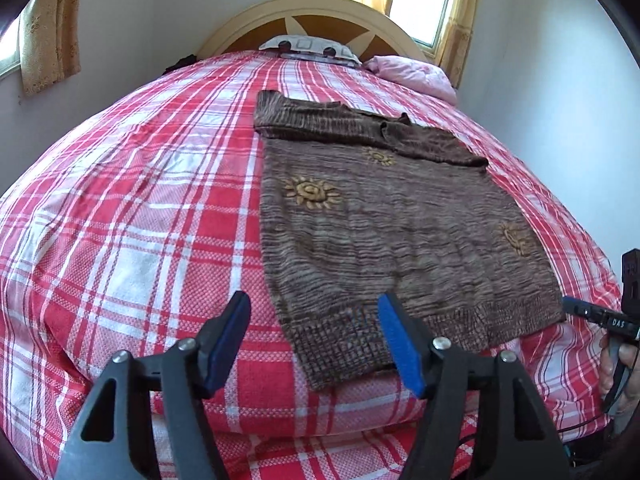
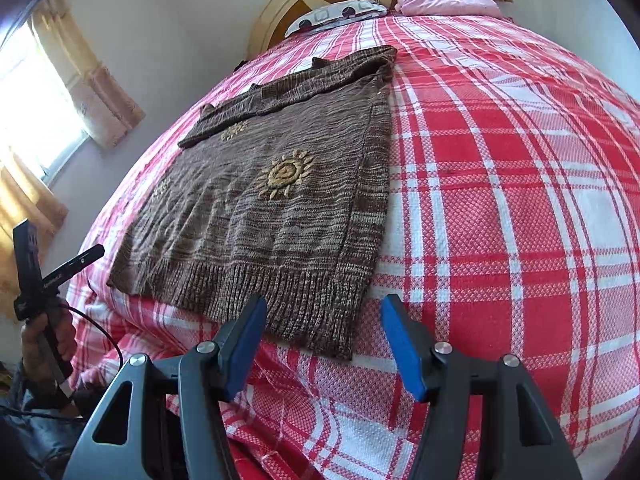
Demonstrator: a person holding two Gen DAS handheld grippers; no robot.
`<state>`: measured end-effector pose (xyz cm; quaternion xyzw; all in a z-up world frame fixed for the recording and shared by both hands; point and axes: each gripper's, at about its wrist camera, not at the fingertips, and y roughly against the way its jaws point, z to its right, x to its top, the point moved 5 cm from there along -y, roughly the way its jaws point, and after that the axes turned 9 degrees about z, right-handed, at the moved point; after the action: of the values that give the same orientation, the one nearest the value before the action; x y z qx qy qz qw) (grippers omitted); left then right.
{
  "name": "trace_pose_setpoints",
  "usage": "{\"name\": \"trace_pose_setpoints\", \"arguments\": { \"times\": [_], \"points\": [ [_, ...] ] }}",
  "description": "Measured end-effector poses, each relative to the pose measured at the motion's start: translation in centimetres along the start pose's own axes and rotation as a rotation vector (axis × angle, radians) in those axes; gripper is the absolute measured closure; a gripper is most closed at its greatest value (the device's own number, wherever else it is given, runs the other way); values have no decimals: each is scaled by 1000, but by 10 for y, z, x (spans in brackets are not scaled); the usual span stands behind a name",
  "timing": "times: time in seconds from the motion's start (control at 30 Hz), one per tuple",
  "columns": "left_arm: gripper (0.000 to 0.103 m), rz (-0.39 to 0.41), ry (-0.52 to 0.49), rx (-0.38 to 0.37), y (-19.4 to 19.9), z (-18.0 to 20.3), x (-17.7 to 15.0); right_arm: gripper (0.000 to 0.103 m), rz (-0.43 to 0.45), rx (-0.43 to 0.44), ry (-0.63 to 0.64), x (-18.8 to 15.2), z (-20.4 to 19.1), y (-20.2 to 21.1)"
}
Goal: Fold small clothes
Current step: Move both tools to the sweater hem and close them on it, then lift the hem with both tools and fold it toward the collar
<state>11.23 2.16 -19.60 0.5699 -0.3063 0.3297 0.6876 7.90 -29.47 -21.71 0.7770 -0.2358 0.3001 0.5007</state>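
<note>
**Both grippers poised at the hem of a brown sweater**

A brown knitted sweater with yellow sun patterns lies flat on a bed covered by a red and white checked bedspread. Its sleeves are folded across the top, and its ribbed hem faces the near edge of the bed.

The left gripper has its jaws apart, with nothing pinched between the blue pads. It sits over the hem's left corner, which shows between the fingers; whether a pad touches the knit is unclear.

The right gripper also has its jaws apart and empty, with the hem's right corner lying between the fingers.

At the far end of the bed are a curved wooden headboard, a patterned pillow and a pink pillow. Yellow curtains hang at the windows
</note>
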Motion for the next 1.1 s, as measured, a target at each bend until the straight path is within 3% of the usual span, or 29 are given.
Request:
{"name": "trace_pose_setpoints", "arguments": {
  "times": [0.1, 0.17, 0.27, 0.33, 0.43, 0.53, 0.6, 0.67, 0.7, 0.73, 0.77, 0.93, 1.1],
  "points": [
    [34, -42, -33, -1, -12, 7, -12, 42, 6, 6, -17, 1, 0, -1],
    [33, -80, -71, 54, -24, 4, -21, 45, 14, 1, -12, 1, 0, -2],
    [32, -66, -66, 58, -23, -3, -21, 53, 23, -8, -13, 2, 1, -2],
    [35, -71, -55, 36, -22, -3, -19, 59, 24, -6, -24, 2, 3, -1],
    [40, -72, -42, 4, -22, -2, -21, 59, 26, 8, -21, 2, 1, -2],
    [52, -76, -55, -39, -22, 4, -22, 59, 23, 30, -8, 2, -4, -5],
    [71, -69, -73, -57, -21, 8, -24, 61, 18, 14, 8, 0, -6, -8],
    [89, -72, -61, -118, -19, 12, -25, 70, 23, 4, 5, 1, -4, -9],
    [91, -70, -55, -126, -18, 12, -24, 77, 27, -1, 5, 1, -3, -9],
    [93, -64, -52, -137, -16, 13, -24, 93, 29, 9, -3, 1, -2, -9],
    [93, -59, -46, -154, -14, 13, -23, 97, 25, 36, -27, 1, 0, -9],
    [93, 22, 28, -223, 4, 6, -8, 98, 52, 88, -67, 4, -1, -4],
    [94, 67, 55, -241, 16, 1, 8, 98, 145, 212, -115, 20, -13, 17]
  ]
}}
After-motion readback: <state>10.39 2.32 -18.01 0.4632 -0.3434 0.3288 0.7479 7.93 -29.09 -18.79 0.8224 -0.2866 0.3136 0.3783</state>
